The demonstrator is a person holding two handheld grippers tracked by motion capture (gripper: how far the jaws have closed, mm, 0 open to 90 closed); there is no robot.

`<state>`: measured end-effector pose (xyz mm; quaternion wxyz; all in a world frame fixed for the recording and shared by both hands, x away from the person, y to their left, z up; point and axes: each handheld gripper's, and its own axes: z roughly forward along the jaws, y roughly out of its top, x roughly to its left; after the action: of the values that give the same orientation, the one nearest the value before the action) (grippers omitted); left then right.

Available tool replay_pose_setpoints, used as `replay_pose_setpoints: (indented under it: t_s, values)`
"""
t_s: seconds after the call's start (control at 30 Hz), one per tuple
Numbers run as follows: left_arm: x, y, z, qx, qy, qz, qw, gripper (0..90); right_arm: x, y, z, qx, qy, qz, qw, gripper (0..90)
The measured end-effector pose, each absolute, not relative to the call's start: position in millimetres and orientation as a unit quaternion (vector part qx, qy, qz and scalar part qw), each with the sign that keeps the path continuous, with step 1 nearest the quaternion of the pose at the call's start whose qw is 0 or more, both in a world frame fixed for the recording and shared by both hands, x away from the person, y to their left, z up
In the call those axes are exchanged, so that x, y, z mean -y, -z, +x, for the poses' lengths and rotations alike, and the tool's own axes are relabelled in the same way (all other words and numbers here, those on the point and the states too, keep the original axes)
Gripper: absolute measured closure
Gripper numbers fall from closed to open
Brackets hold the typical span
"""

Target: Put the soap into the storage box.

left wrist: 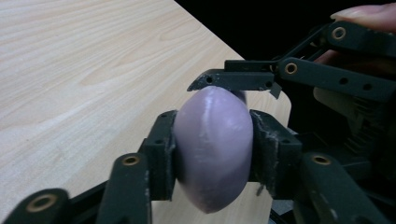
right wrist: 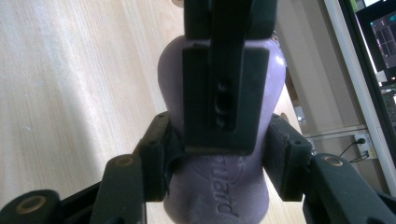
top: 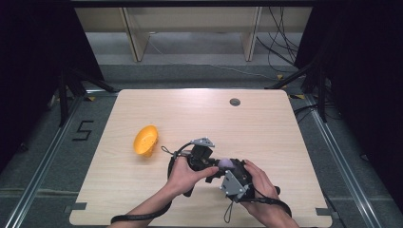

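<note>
A pale purple soap bar (left wrist: 214, 149), smooth, rounded and stamped with raised lettering, is held above the near middle of the table (top: 266, 123). The left gripper (left wrist: 214, 144) has its fingers (left wrist: 161, 149) pressed on the bar's sides, and the right gripper (right wrist: 218, 154) clamps it too. An orange bowl (top: 145, 140) lies tipped to the left.

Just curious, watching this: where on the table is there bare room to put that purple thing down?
Bare wood spans the table beyond the grommet hole, and its right side. It is crowded near the front, where both grippers clamp the purple bar, and by the orange bowl.
</note>
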<state>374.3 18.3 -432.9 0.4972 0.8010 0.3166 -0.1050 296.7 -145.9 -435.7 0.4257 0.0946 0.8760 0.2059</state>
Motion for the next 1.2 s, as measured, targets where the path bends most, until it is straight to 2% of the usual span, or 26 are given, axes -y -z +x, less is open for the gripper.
replay_pose_setpoints:
  t_s: [0.03, 0.33, 0.47, 0.67, 1.2]
  values:
    - [-19, 433, 374, -0.316, 0.104, 0.802, 0.497, 58.3, 146, 436, 297, -0.877, -0.204, 0.095, 0.425, 50.0]
    - [-21, 430, 371, -0.312, 0.086, 0.802, 0.502, 58.8, 144, 436, 297, -0.872, -0.214, 0.098, 0.430, 49.5]
    - [-21, 429, 371, -0.316, 0.077, 0.800, 0.503, 58.9, 145, 435, 298, -0.876, -0.198, 0.093, 0.431, 40.9]
    - [-23, 428, 372, -0.315, 0.049, 0.802, 0.505, 58.8, 152, 432, 296, -0.866, -0.204, 0.095, 0.446, 34.0]
    - [-34, 424, 371, -0.328, 0.000, 0.798, 0.506, 58.9, 168, 423, 281, -0.857, -0.207, 0.090, 0.464, 36.1]
